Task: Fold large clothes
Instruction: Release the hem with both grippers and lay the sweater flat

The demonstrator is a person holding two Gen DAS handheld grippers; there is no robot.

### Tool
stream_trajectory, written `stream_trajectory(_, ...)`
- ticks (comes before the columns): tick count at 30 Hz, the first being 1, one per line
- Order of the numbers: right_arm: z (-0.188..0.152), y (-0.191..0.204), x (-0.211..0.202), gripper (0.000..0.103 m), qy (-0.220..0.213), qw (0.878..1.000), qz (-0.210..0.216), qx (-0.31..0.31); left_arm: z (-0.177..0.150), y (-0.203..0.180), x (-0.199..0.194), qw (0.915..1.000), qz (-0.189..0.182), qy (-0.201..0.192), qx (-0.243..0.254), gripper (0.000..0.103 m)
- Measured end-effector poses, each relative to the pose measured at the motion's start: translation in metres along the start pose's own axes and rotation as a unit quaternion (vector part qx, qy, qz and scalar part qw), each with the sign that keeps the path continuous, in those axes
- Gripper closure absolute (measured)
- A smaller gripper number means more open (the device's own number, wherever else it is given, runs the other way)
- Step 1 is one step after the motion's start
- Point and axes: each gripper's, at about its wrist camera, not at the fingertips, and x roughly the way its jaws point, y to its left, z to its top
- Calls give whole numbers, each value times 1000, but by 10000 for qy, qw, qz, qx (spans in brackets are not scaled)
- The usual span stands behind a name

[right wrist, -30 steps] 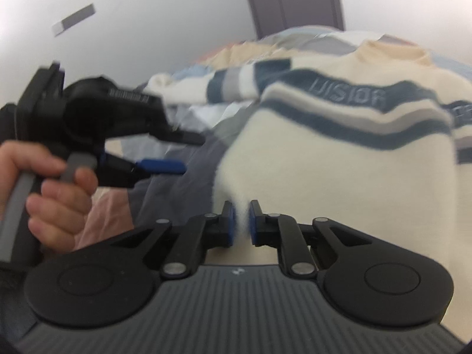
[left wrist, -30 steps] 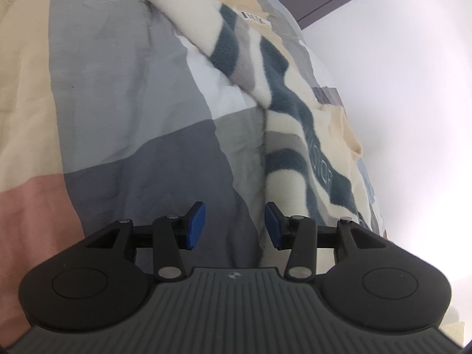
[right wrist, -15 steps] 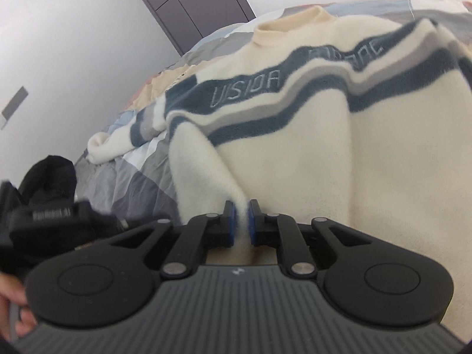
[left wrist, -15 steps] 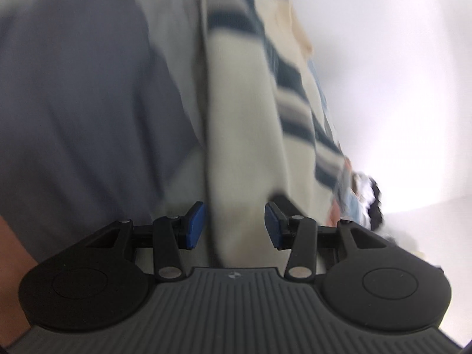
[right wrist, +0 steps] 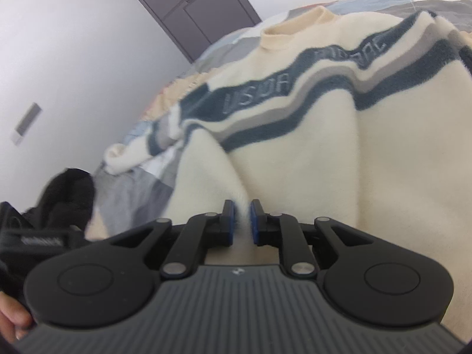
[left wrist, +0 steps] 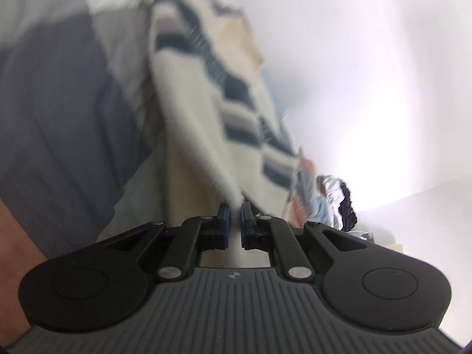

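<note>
A cream sweater [right wrist: 383, 162] with dark blue and grey stripes and a round collar lies spread on a patchwork bedspread [right wrist: 132, 188]. My right gripper [right wrist: 242, 221] has a pinched ridge of its cream lower part between the blue pads, and its jaws are opening. In the blurred left wrist view, my left gripper [left wrist: 236, 221] is shut on a thin fold of the sweater [left wrist: 188, 124] at its side edge. A sleeve [right wrist: 124, 156] trails off to the left. The left gripper's black body [right wrist: 38, 236] shows at the right wrist view's lower left, with a hand [right wrist: 11, 321] below it.
The grey, white and tan bedspread [left wrist: 59, 118] extends left of the sweater. A dark grey door [right wrist: 191, 8] stands in the white wall beyond the bed. A small heap of clothes [left wrist: 339, 197] lies past the sweater's far side.
The left gripper swung over to the sweater's edge and closed on it. The right gripper rolled while keeping the fabric between its pads, which now stand slightly wider.
</note>
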Motion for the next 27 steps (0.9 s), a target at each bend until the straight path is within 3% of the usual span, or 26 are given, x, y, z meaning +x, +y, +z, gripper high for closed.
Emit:
stream_trajectory(4,-3,10,-10,85,49,9984,558,34,1,-13,-37,9992,193,-321,109,96)
stream_trajectory(8,-11,31,-12,85,293,9952,861,-374,10,-6,-72,9936,1019,-467,113,96)
stream_trajectory(10,-17,41,-7,85,452,9942,712,-673,13,-2,-75,9844,1695,-425,196,96)
stream_trajectory(15,-27,46,13,86,873,9898,19,-1121,19,14,-57,9569,2863,-132,473,95)
stream_trajectory(19,-34,38,31,88,1220,9860,-301,-1097,11,25,-38,9418,3283,27,718,95)
stream_trajectory(23,-34,35,29,86,1158,9878,-242,-1012,6,23,-38,9391,3321,-3,885,94)
stream_trajectory(25,-31,34,22,86,1060,9896,-220,-942,3,15,-36,9426,3195,-55,971,72)
stream_trajectory(26,-30,34,18,86,988,9901,-289,-953,5,9,-25,9418,3173,-58,1111,49)
stream_trajectory(27,-28,34,14,86,901,9904,-387,-973,1,1,-26,9372,3240,-93,1284,42)
